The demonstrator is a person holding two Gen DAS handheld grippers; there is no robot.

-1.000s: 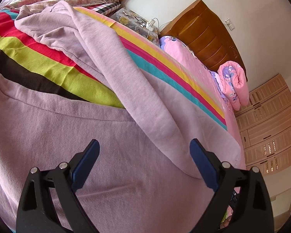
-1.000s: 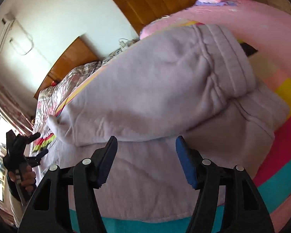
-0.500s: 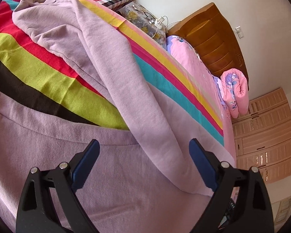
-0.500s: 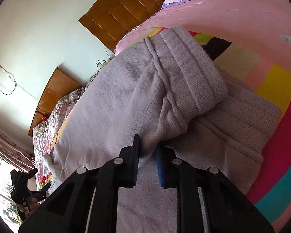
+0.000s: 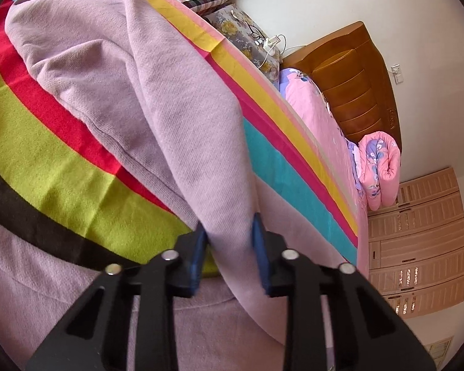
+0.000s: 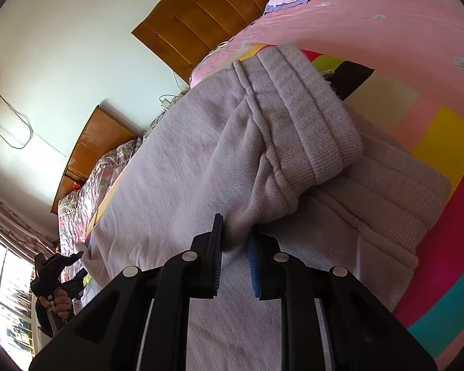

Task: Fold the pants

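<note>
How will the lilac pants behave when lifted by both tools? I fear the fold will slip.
The pants look like thick, soft knit, so they will probably sag between the left tool and right tool. The fuzzy surface likely grips the striped blanket, and the ribbed waistband seems bulkier.

Left gripper (image 5: 229, 247), bottom centre of frame: blue pads clamped on a fold of the lilac pants (image 5: 176, 117). Pant leg runs to upper left over striped blanket (image 5: 46, 160). Wooden headboard (image 5: 355, 80) upper right.
</note>
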